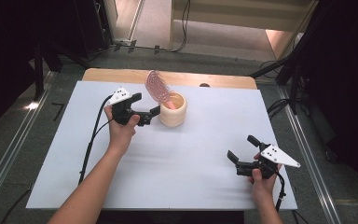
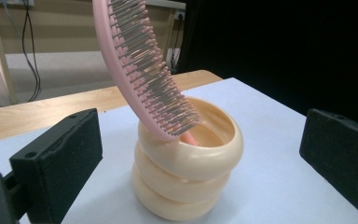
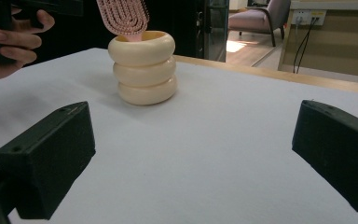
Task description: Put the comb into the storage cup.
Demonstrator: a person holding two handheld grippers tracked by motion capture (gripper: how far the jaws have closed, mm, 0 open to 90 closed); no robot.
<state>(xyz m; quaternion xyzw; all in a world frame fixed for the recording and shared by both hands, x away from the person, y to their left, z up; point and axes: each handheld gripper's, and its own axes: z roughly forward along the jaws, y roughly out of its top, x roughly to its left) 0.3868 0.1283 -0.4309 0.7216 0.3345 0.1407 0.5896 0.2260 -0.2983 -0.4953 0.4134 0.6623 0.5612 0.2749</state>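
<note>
High view: a pink plastic hairbrush with grey bristles (image 1: 157,87) stands handle-down in a cream-coloured ribbed holder of three stacked rings (image 1: 173,109), its head leaning up and to the left above the rim. The holder sits on the white-covered counter (image 1: 168,158), toward the far side and slightly left of centre. The left tongs (image 1: 152,115), held in the person's left hand (image 1: 121,127), lie just beside the holder on its left, jaws spread and pointing at it, holding nothing. The right tongs (image 1: 241,150), held in the right hand (image 1: 263,179), rest near the counter's near right corner, well apart from the holder, jaws spread wide and empty.

Left gripper view: the holder (image 2: 186,172) stands between and beyond the two black jaws, clear of both. The hairbrush (image 2: 144,65) tilts over the rim, bristles facing the right of the frame; its handle goes down inside the holder.

Right gripper view: both jaws stand wide apart over bare counter (image 3: 223,154). The holder (image 3: 143,67) stands farther off, with the brush head (image 3: 122,16) rising out of it and the left hand (image 3: 11,44) beside it.
</note>
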